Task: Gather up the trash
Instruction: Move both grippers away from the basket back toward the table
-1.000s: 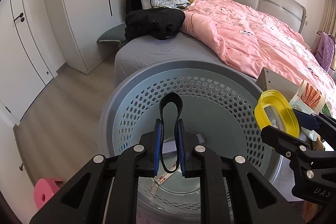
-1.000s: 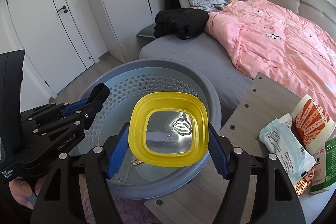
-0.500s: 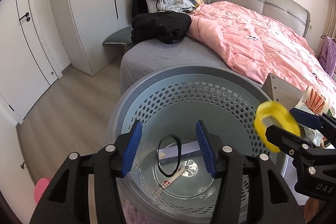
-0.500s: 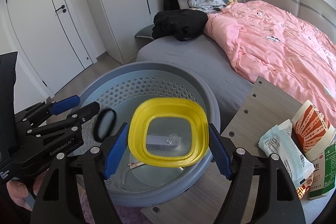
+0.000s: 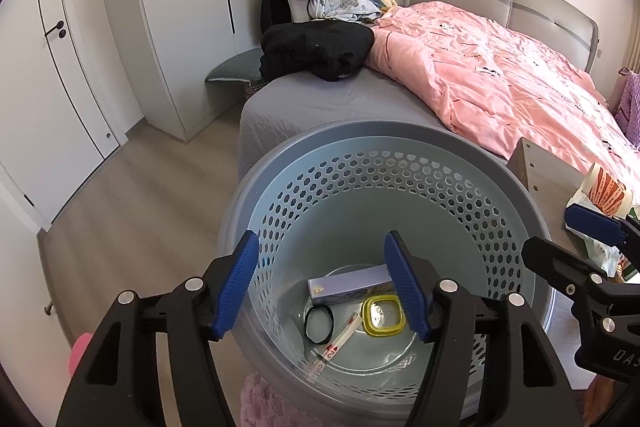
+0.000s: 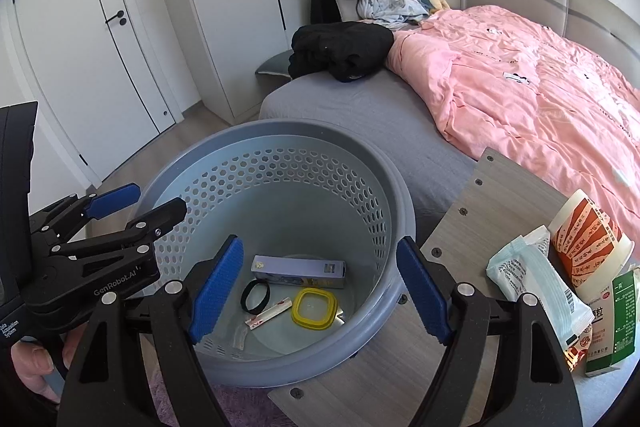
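We have just opened both jaws: the left hand-held gripper point(image 5: 320, 283) and right hand-held gripper point(image 6: 318, 285) gape empty, the hair tie point(image 6: 255, 296) and yellow lid point(image 6: 315, 313) now on the laundry basket point(image 6: 280, 135) floor; packets remain along the tabletop's point(image 6: 480, 203) right edge.

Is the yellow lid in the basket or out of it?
In: the yellow lid lies flat on the basket floor, beside the black band.

One basket point(image 6: 402, 195), inside it one box point(image 6: 298, 271), band point(image 6: 255, 296), lid point(image 6: 315, 313), perhaps two wrappers point(image 6: 269, 315).
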Available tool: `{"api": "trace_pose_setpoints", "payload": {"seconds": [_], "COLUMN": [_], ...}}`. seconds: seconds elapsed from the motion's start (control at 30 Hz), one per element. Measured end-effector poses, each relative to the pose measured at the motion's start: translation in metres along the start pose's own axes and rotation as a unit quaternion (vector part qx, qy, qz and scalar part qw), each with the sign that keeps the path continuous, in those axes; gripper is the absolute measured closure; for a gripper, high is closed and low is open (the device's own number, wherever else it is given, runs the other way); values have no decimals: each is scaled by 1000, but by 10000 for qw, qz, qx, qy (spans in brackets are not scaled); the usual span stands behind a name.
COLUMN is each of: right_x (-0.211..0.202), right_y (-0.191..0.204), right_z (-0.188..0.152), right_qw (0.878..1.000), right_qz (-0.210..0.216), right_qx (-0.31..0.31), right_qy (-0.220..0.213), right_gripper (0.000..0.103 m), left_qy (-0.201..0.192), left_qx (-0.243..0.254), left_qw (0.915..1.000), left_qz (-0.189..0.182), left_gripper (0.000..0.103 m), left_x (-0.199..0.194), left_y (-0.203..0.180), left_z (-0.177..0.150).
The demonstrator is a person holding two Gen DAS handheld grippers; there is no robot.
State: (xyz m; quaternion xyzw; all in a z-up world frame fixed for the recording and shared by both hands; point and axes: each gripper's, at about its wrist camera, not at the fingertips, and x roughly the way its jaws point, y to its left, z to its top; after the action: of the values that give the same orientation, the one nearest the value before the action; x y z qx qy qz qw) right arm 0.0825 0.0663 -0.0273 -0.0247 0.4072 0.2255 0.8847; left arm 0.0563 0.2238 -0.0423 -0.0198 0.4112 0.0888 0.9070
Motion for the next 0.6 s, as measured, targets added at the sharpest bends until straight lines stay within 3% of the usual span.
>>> {"api": "trace_pose_setpoints", "payload": {"seconds": [0.6], "right_x": [-20], "right_y": [-13], "right_z": [-8], "right_qw": [9997], "right_qz": [-29], "right_qx": [183], "right_qy": [-136], "right_gripper": [26], "left_qy": [-28], "left_qx": [71], "left_qw": [10000], "left_qz": [-51], "left_gripper": [39], "left_x": [-17], "left_y": [-12], "left_z": [-6]}}
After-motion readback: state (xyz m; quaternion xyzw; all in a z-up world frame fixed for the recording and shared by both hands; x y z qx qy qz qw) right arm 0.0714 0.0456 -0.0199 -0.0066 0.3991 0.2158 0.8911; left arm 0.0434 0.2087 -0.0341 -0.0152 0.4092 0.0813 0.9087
